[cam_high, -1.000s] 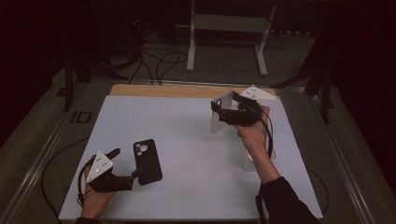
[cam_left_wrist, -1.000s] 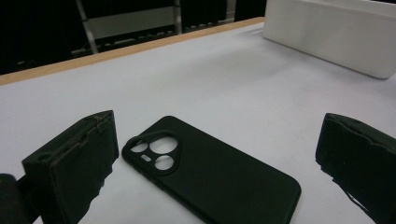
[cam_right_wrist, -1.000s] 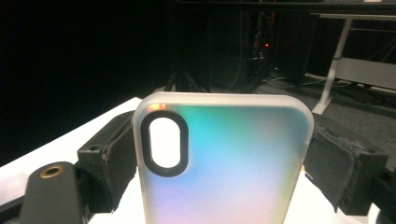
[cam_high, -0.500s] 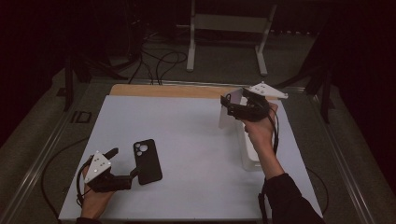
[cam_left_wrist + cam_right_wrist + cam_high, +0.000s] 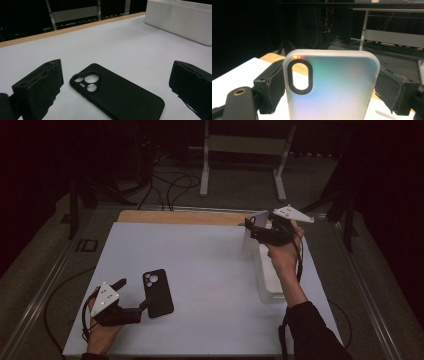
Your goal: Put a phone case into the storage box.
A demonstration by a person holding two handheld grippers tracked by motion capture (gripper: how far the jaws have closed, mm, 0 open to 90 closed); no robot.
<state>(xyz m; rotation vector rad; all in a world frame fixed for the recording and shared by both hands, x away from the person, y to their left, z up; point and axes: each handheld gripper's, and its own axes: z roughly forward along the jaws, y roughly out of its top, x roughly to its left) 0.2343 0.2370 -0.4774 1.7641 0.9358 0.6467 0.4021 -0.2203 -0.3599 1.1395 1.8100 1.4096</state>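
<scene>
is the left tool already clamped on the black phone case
No, in the left gripper view the black phone case lies flat on the table between the left tool's wide-open jaws, touching neither.

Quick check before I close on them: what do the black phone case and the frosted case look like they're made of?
The black phone case looks like matte soft silicone or rubbery plastic: even dull surface, rounded edges, no glare. The frosted case, clamped in the right gripper, looks like translucent plastic with an iridescent sheen: light passes through, tinted green to pink, and a dark rim rings the camera cutout. Stiffness cannot be judged.
</scene>
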